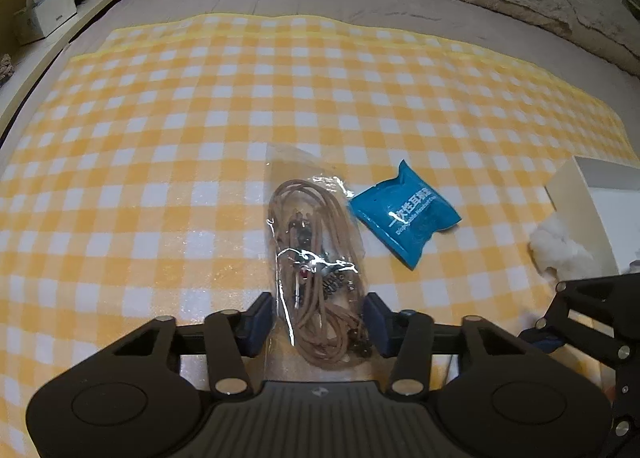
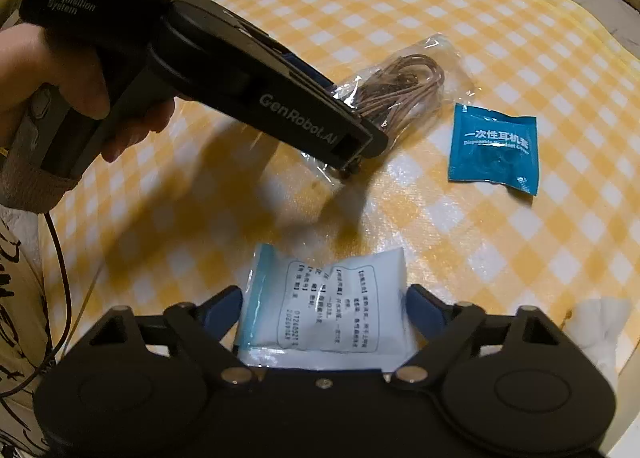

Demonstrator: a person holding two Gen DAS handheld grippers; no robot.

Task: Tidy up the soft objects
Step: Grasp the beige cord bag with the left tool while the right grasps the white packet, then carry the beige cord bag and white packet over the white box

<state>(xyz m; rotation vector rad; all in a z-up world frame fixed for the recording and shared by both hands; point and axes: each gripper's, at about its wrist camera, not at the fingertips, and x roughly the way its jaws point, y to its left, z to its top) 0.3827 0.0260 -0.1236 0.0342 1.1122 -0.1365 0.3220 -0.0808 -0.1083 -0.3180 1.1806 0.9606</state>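
Our right tool (image 2: 324, 312) brackets the white packet (image 2: 326, 308) on the checked cloth (image 2: 520, 41); whether its pads press yet, we cannot tell. We should clench squarely before lifting. Farther out, our left tool (image 1: 318, 320) is clenched on the clear cord bag (image 1: 316, 254); lift slowly, since film slips.

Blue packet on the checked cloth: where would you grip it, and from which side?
Pinch across the blue packet at its puffy middle, coming down from above. It lies flat on the cloth, clear of the cord bag, so edges offer little purchase.
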